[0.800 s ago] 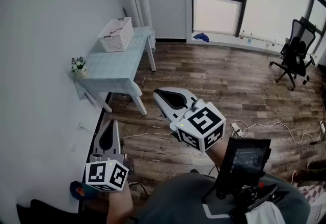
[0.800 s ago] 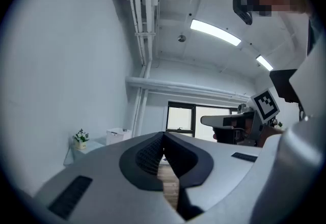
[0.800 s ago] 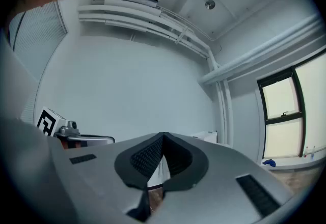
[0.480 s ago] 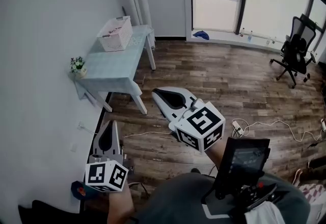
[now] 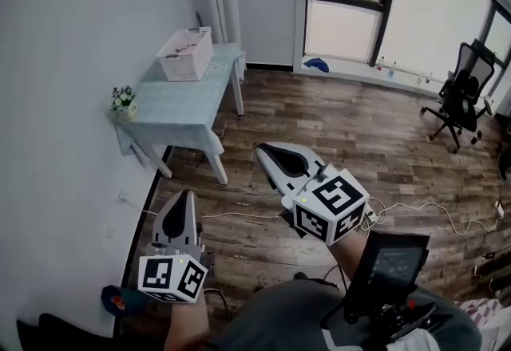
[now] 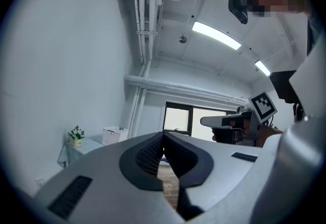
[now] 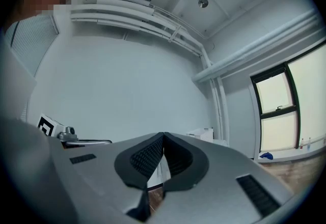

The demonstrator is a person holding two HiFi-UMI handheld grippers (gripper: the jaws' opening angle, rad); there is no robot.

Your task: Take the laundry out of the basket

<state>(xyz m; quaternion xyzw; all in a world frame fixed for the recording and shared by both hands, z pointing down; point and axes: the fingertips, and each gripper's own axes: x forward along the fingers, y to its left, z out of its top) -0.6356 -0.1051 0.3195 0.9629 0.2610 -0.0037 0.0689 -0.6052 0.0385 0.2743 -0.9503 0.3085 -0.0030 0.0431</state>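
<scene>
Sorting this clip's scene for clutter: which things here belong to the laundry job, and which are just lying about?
Belongs to the job:
- white basket on the pale table
- left gripper and right gripper, both shut, empty, well short of the basket

Just lying about:
- flower pot
- office chair
- blue item by the window
- white floor cable

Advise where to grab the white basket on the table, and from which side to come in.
Probably the top rim of the basket, on its room-facing side, coming down from above. It stands upright with its mouth open at the far end of the table, and the wall closes off its other side.
</scene>
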